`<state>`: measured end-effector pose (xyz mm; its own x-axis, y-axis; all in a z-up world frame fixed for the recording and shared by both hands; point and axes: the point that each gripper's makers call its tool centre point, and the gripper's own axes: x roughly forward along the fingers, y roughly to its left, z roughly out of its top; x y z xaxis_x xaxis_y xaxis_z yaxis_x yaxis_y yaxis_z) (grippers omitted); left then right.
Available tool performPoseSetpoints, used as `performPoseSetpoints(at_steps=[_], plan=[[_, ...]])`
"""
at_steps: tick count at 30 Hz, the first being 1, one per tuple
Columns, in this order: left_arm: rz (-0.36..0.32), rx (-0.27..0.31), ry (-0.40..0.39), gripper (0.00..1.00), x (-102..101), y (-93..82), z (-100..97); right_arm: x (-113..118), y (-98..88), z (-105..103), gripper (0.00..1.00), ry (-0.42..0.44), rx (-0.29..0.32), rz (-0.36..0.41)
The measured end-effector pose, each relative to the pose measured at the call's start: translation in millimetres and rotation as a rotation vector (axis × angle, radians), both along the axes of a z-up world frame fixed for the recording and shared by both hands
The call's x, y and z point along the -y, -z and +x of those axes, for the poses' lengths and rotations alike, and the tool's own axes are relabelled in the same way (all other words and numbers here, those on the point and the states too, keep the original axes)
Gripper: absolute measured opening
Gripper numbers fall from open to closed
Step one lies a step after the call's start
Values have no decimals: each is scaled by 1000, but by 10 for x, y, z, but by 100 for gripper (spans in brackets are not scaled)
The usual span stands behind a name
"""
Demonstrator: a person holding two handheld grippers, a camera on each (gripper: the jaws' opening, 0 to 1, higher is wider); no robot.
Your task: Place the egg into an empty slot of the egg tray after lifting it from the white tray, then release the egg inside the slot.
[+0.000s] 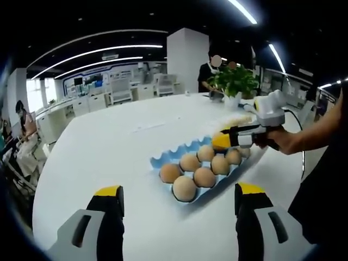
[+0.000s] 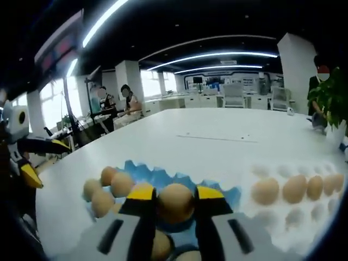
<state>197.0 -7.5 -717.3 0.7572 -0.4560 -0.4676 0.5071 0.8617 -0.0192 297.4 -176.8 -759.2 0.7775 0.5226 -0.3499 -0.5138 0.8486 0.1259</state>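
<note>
A brown egg (image 2: 175, 205) sits between the yellow-tipped jaws of my right gripper (image 2: 175, 194), which is shut on it just above the blue egg tray (image 2: 155, 175). Several eggs (image 2: 103, 193) lie in the tray's left slots. To the right is the white tray (image 2: 272, 218) with a row of eggs (image 2: 294, 188). In the left gripper view, the blue egg tray (image 1: 163, 159) holds several eggs (image 1: 185, 187), and the right gripper (image 1: 223, 141) hovers over its far end. My left gripper (image 1: 179, 191) stands open in front of the tray, nothing between its fingers.
All of this sits on a large white oval table (image 1: 109, 147). A potted plant (image 1: 235, 81) stands at its far edge, with a person behind it. Other people sit at desks beyond the table (image 2: 128, 103). The left gripper (image 2: 22, 157) shows at the left.
</note>
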Motion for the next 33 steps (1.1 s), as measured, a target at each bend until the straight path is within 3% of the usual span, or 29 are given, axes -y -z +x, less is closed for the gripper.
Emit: performPoseSetpoints(at_steps=[12,33], plan=[[6,0,7,85,18,-5,-9,4,107,-42,27,-10,-26,-20],[3,9,10,85,52,-32,14,25,113,-56,29,-13,-41,3]])
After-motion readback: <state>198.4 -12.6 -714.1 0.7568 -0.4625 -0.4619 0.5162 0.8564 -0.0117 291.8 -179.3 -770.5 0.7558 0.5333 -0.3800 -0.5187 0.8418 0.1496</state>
